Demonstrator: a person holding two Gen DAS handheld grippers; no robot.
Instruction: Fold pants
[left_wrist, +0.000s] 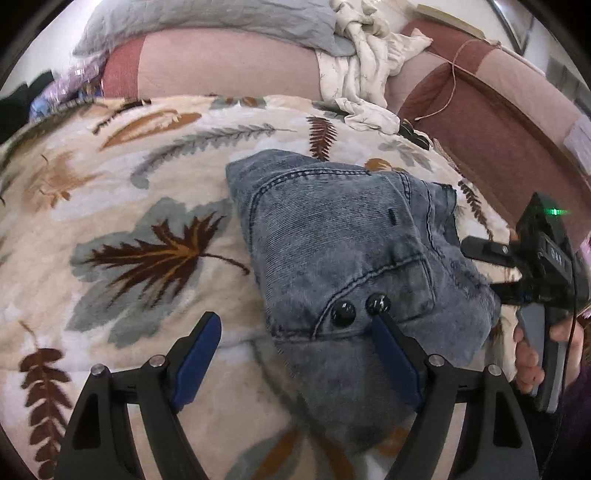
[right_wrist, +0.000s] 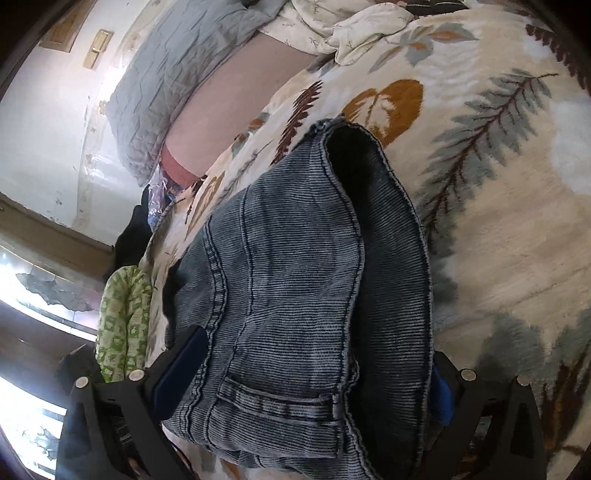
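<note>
The blue-grey denim pants (left_wrist: 347, 236) lie in a folded bundle on a leaf-patterned blanket (left_wrist: 122, 206), with two black buttons (left_wrist: 360, 309) facing the left wrist view. My left gripper (left_wrist: 297, 323) is open just above the blanket; its right finger (left_wrist: 395, 354) rests over the pants' near edge. My right gripper shows at the right edge of that view (left_wrist: 491, 258), at the bundle's far side. In the right wrist view the pants (right_wrist: 295, 280) fill the gap between the spread fingers of my right gripper (right_wrist: 314, 369), which is open around the waistband.
A pink bolster (left_wrist: 229, 62) with a grey pillow (left_wrist: 221, 18) lies beyond the blanket. Crumpled cream fabric (left_wrist: 365, 70) sits at the far right, beside a maroon headboard (left_wrist: 491, 122). A green-patterned cloth (right_wrist: 123, 325) hangs at the bed's edge.
</note>
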